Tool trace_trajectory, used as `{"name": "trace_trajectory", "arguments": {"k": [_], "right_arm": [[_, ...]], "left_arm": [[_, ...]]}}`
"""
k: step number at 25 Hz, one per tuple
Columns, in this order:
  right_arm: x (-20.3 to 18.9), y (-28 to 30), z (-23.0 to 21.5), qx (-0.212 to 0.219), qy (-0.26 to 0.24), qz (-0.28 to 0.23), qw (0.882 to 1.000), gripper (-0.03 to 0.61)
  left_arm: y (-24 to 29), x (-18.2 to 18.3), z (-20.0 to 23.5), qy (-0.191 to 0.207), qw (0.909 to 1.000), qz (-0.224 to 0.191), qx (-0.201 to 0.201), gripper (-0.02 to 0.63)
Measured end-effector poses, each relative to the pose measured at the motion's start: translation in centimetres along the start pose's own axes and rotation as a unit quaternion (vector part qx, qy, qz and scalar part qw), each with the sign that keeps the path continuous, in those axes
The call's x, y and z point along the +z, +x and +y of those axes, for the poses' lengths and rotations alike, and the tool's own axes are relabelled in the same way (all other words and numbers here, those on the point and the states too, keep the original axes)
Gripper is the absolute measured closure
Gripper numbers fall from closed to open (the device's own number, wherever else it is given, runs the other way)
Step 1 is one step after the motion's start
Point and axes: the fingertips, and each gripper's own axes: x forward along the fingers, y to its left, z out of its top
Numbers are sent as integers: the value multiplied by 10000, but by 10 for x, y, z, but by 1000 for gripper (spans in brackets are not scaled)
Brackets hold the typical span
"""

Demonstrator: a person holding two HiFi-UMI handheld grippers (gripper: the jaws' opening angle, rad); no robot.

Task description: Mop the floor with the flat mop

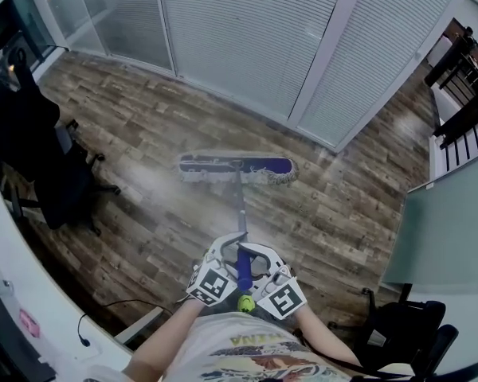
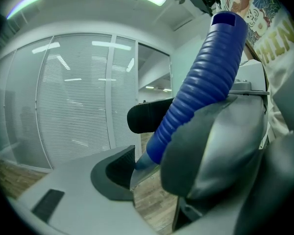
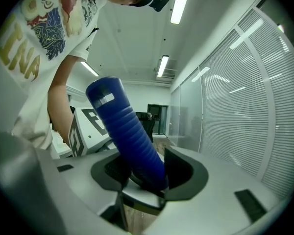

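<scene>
Wood floor (image 1: pixel 127 118): I judge I am mid-stroke, with plenty of planks left to cover. A paler, hazy patch left of the head may be damp, though I cannot be sure.
Chair (image 1: pixel 56 173): black, at 9 o'clock from the head and well apart from it. It marks the limit of a sweep that way.
Left tongs (image 1: pixel 227 249): closed on the grip (image 2: pixel 201 77). The ribbed blue sleeve lies against one jaw and its lower end meets the other pad.
Mop: the head (image 1: pixel 237 168) lies flat on the floor at 12 o'clock from both tongs, well apart from them. The shaft (image 1: pixel 240 205) runs from it back toward 6 o'clock, into the grip between my tongs.
Right tongs (image 1: pixel 264 259): clamped on the same grip, which sits squarely between the two black pads (image 3: pixel 181 173). Its top leans toward 11 o'clock there.
Next move: I think it calls for a firm two-handed hold and a head that stays flat while it slides. It should stop short of the blinds (image 1: pixel 247 46) at 12 o'clock.
</scene>
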Motion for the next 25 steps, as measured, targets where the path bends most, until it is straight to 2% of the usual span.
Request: {"name": "trace_trajectory", "arguments": {"k": [7, 15, 19, 25], "right_arm": [[9, 84, -73, -257, -32, -197, 9995, 394], [1, 144, -163, -483, -38, -389, 9981, 394], [-3, 168, -221, -478, -31, -490, 9977, 394], [0, 195, -323, -377, 12, -612, 9974, 394]], "left_arm": [[21, -2, 107, 83, 9998, 99, -181, 439], [72, -1, 200, 238, 9991, 141, -307, 439], [110, 5, 251, 217, 9992, 204, -254, 439], [176, 37, 327, 215, 9993, 244, -176, 439]]}}
